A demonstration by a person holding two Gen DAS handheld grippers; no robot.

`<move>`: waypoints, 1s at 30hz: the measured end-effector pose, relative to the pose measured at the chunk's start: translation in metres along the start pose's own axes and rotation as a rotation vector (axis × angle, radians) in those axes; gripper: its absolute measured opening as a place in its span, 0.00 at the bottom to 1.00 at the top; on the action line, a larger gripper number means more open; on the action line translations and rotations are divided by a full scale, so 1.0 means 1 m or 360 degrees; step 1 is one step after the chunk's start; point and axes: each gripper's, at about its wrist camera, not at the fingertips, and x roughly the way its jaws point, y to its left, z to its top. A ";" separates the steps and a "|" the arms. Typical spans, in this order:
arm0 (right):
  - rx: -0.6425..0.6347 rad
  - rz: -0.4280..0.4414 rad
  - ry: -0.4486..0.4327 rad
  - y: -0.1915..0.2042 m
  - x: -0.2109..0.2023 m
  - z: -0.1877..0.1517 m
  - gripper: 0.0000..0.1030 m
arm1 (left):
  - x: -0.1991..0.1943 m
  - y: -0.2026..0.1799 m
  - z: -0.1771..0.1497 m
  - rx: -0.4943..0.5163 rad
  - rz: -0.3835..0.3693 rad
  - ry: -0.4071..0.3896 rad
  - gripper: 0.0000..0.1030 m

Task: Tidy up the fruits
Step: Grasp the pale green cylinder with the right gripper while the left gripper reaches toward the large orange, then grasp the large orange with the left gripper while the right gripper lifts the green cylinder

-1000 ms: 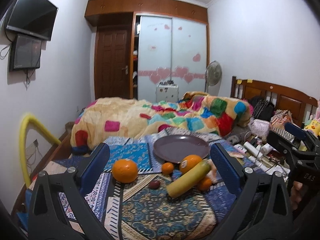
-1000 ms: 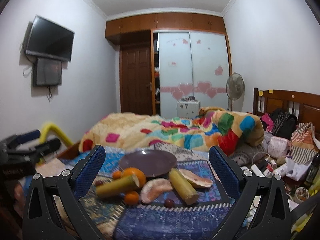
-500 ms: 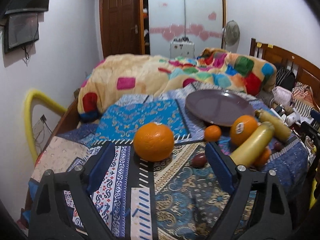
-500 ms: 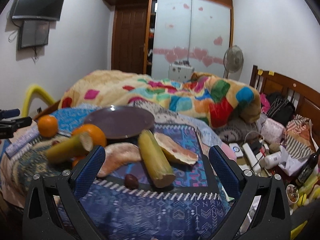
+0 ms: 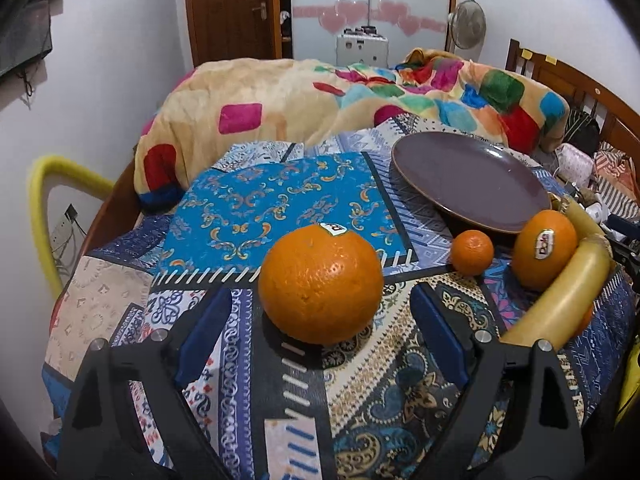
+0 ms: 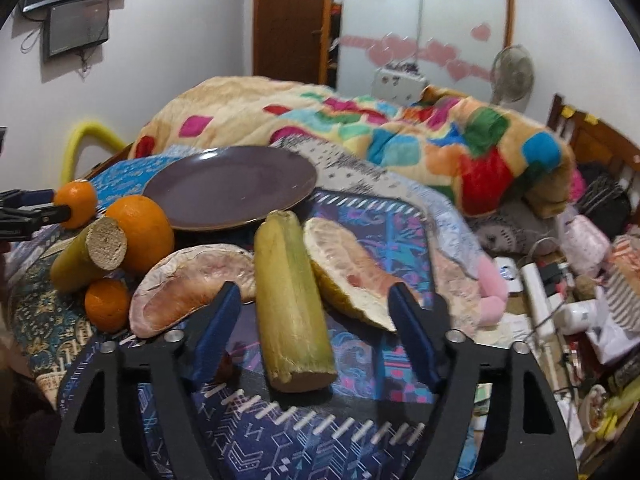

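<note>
Both grippers stood spread wide over fruit on the patterned bedcover.

The left gripper (image 5: 320, 316) had its blue fingers (image 5: 204, 332) apart on either side of a large orange (image 5: 320, 286), which sat between them with a gap at each pad and rested on the bedcover (image 5: 256, 208). Beyond the right finger lay a small mandarin (image 5: 473, 252), a stickered orange (image 5: 545, 254) and a yellow-green cane piece (image 5: 560, 300); the purple plate (image 5: 468, 184) sat farther ahead of them. The right gripper (image 6: 314, 324) was likewise open, its fingers straddling a second cane piece (image 6: 292, 304) without touching it. One pomelo wedge (image 6: 188, 288) lay just outside the left finger, another pomelo wedge (image 6: 352, 272) just inside the right finger.
</note>
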 end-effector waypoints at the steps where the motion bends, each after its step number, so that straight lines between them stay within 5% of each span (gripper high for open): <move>1: -0.0002 0.0029 0.0021 0.000 0.002 0.001 0.63 | 0.002 0.001 0.001 -0.0001 -0.0006 0.0010 0.89; 12: -0.0152 0.0044 0.0129 0.012 0.016 0.006 0.52 | 0.017 -0.005 0.010 0.0045 -0.0048 0.0085 0.82; 15: -0.0156 0.0060 0.0174 0.011 0.017 0.006 0.35 | 0.019 -0.005 0.012 0.0040 -0.0042 0.0087 0.79; 30: -0.0042 0.0108 0.0173 0.005 0.027 0.005 0.34 | 0.024 0.002 0.012 -0.0030 -0.0034 0.0089 0.66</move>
